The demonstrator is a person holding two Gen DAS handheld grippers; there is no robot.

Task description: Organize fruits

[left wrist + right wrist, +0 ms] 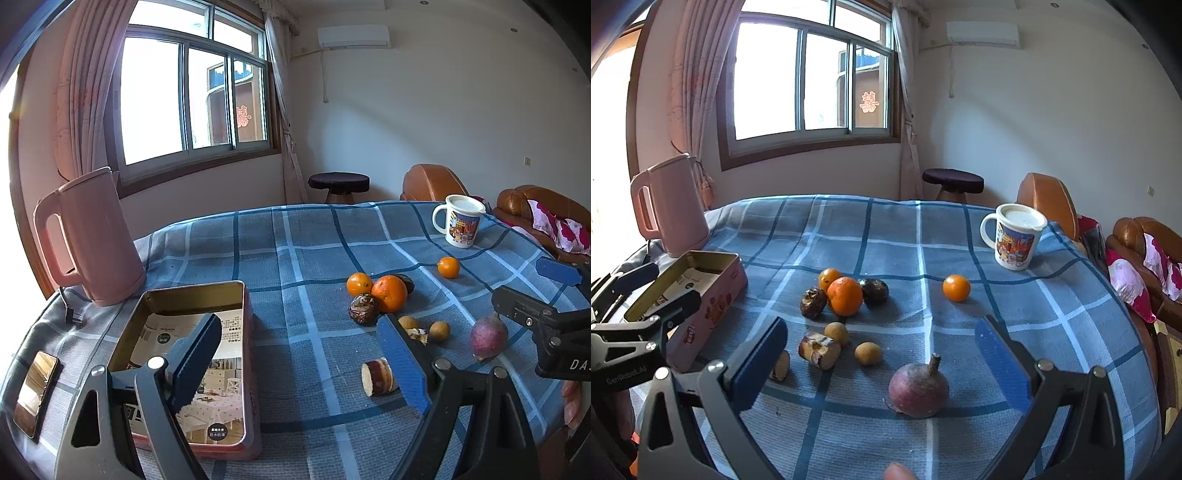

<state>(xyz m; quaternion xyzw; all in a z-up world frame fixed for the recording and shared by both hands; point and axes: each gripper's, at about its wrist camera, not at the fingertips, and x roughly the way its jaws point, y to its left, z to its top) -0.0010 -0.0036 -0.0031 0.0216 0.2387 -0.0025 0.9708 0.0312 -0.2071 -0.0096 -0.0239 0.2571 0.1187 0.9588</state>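
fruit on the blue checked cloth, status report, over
Left claw and right claw both open, empty. Orange citrus, brown fruits and purple round fruit loose on the cloth; open pink metal tin holds only a printed sheet. Nothing blocking.

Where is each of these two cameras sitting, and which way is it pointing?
Left wrist view: rides on the left tool, faces across the table toward the window, over the open tin; its own blue fingers show, open.
Right wrist view: rides on the right tool, faces the same way, over the purple round fruit; its fingers show, open, plus a fingertip.
Shared: oranges, mug, pink kettle; each sees the other tool.
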